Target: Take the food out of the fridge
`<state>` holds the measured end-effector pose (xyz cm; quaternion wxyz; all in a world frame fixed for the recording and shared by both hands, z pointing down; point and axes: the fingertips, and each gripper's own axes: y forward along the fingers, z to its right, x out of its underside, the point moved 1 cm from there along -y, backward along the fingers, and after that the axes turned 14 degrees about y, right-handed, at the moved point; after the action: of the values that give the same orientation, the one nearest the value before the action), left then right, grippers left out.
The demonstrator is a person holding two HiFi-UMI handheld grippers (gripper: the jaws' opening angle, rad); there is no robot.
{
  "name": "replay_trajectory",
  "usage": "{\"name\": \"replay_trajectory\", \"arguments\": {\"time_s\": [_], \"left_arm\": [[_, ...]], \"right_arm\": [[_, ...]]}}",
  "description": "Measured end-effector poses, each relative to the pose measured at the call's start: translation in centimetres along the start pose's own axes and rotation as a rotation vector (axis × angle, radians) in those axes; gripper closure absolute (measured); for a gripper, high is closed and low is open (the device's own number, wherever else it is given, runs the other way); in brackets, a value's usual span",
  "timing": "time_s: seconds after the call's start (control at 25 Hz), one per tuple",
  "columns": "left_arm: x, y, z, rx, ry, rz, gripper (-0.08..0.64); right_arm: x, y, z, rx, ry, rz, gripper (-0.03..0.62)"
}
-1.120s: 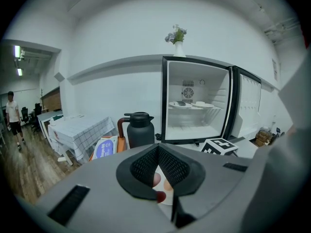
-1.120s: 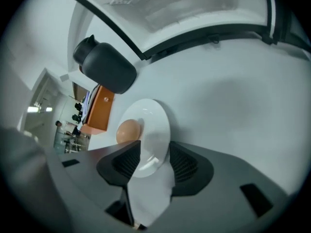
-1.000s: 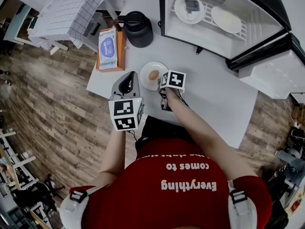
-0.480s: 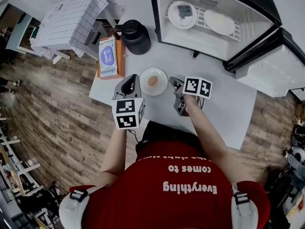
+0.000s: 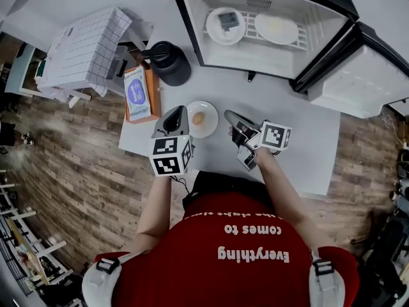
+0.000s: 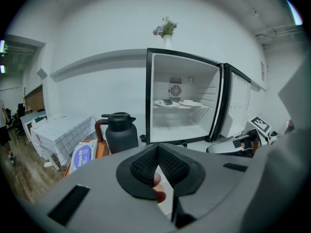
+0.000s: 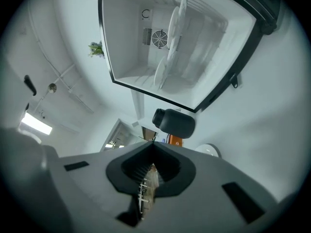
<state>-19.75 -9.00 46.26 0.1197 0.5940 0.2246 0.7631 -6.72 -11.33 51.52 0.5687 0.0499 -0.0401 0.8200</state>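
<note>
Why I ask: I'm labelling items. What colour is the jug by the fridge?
The jug is black, clearest in the head view.

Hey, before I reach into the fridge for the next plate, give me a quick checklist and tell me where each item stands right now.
1. The fridge door is open: ok, it stands wide.
2. Food is left to fetch: ok, a left plate and a right plate sit on the shelf inside.
3. Jaws of the right gripper are open for a grasp: not ok, they have just closed with nothing between them.
4. Jaws of the left gripper are open: not ok, they are together and empty.
5. Landing room on the table: ok, there is bare surface to the right of the plate already out.
</note>
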Motion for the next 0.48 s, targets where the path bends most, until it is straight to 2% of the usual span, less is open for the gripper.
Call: {"name": "replay_trajectory", "arguments": {"time_s": [0.24, 0.48], "left_arm": [[-0.1, 1.9, 1.5, 0.067, 0.03, -0.021, 0.554], [-0.6, 3.6, 1.9, 0.053, 0.044, -0.035, 0.554]], "right_arm": [[-1.6, -0.9, -1.4, -0.047, -0.027, 0.026, 0.578], [-2.6, -1.2, -1.4, -0.072, -0.024, 0.029, 0.578]]}}
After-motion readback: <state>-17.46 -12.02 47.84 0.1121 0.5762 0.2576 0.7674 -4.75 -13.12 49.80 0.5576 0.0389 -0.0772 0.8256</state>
